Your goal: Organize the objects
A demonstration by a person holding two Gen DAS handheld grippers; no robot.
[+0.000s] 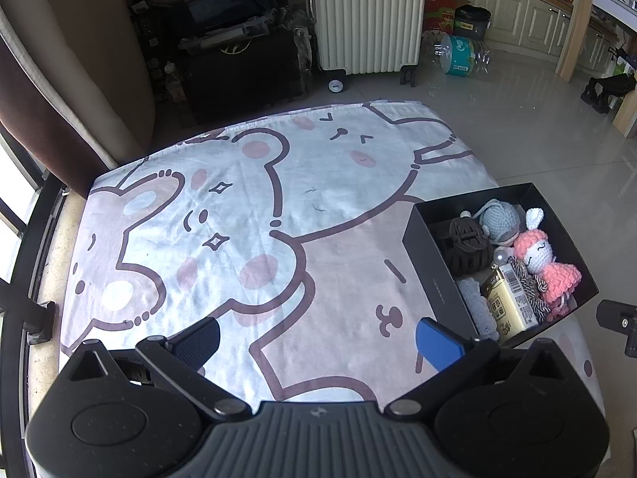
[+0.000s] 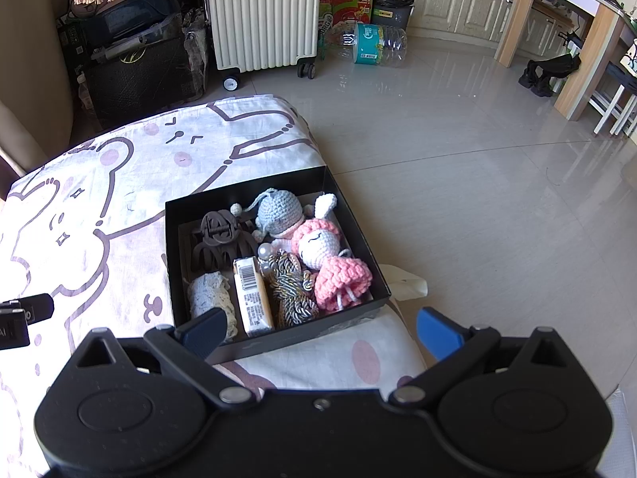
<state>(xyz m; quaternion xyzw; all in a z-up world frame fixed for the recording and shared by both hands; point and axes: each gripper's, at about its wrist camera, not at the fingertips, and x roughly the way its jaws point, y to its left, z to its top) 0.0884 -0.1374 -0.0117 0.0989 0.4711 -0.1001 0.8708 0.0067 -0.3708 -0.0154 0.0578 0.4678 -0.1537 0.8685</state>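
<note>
Black cardboard box [image 2: 370, 263], centre of the right wrist view, held a pink crochet doll [image 2: 330, 263], grey-blue crochet doll [image 2: 278, 211], dark hair claw [image 2: 223, 243], beige carton [image 2: 253, 294] and lace [image 2: 209, 294]. I kept my right gripper [image 2: 320, 332] and left gripper [image 1: 318, 340] wide, both empty, above the cartoon-print cloth [image 1: 239, 219].

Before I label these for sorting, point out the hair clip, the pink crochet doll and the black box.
hair clip [image 2: 221, 239], right wrist view, its hinge.
pink crochet doll [image 2: 318, 249], right wrist view, its face.
black box [image 2: 243, 189], right wrist view, its far wall.
</note>
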